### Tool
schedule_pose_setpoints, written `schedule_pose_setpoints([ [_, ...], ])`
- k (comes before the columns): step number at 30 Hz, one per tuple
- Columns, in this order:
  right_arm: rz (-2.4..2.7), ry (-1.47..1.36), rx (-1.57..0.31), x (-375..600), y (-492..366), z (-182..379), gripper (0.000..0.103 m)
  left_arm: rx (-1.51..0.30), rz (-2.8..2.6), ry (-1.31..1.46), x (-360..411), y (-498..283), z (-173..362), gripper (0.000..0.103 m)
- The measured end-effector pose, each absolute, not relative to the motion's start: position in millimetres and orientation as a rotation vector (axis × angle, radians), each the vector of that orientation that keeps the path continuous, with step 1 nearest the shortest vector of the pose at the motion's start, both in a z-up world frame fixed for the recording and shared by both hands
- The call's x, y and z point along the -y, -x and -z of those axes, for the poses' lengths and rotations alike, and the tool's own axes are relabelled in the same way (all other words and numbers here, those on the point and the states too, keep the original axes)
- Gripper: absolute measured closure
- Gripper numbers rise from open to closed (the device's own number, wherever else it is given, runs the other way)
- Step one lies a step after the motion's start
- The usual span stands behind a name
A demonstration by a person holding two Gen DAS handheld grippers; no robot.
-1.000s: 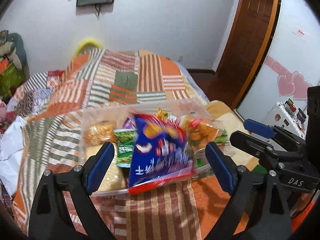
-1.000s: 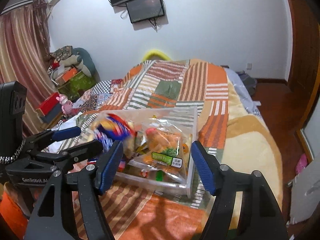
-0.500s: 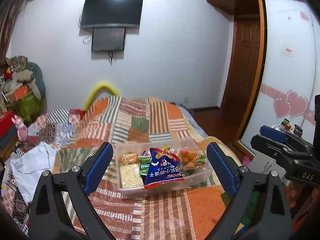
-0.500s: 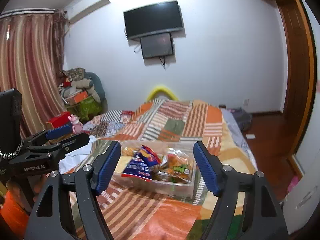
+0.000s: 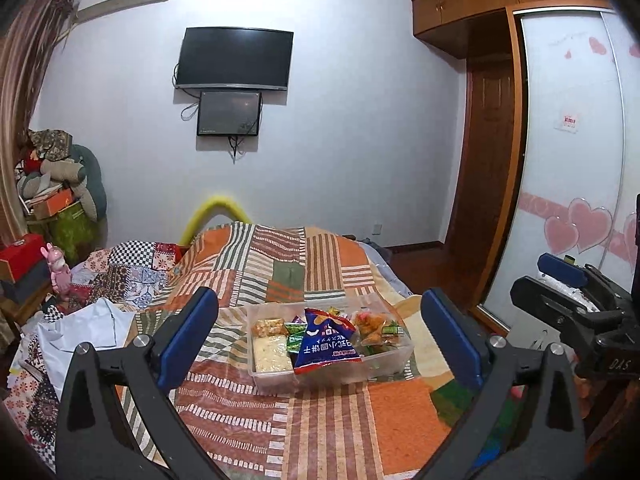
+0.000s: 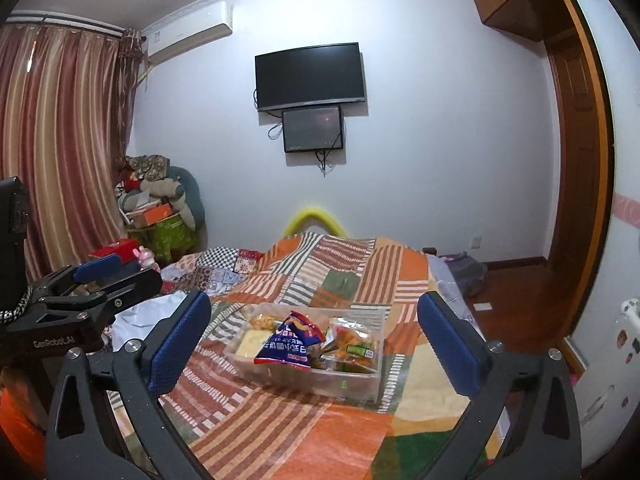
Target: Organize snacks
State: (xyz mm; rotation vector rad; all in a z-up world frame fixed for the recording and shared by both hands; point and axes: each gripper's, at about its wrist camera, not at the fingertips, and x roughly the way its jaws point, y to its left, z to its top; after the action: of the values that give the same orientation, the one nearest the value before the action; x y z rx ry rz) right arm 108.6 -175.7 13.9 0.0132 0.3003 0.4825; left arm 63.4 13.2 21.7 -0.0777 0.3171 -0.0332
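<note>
A clear plastic bin (image 5: 394, 356) sits on the patchwork bedspread (image 5: 328, 432), filled with snack packets. A blue and red chip bag (image 5: 325, 346) leans on top at the front, with a pale cracker pack (image 5: 270, 354) to its left and an orange snack bag (image 5: 374, 324) to its right. The bin (image 6: 362, 382) and the blue bag (image 6: 290, 344) also show in the right wrist view. My left gripper (image 5: 320, 340) is open and empty, well back from the bin. My right gripper (image 6: 314, 344) is open and empty, also held back.
The bed (image 6: 280, 420) fills the foreground. White cloth (image 5: 84, 336) lies at its left. Piled toys and boxes (image 5: 56, 196) stand in the left corner. A TV (image 5: 234, 60) hangs on the far wall. A wardrobe (image 5: 568, 200) and door (image 5: 486, 168) are on the right.
Both grippers have pulled back and up from the bin, which now looks small and far. The blue bag lies settled on top of the other snacks.
</note>
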Motion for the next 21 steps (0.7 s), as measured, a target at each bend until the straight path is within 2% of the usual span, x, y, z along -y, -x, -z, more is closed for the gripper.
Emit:
schedule_pose_setpoints([
  [21,-0.475,-0.021,-0.293,178.6,-93.5,-11.1,0.0,-0.309,0.032,0.089,-8.7,-51.1,-19.2,0.0],
])
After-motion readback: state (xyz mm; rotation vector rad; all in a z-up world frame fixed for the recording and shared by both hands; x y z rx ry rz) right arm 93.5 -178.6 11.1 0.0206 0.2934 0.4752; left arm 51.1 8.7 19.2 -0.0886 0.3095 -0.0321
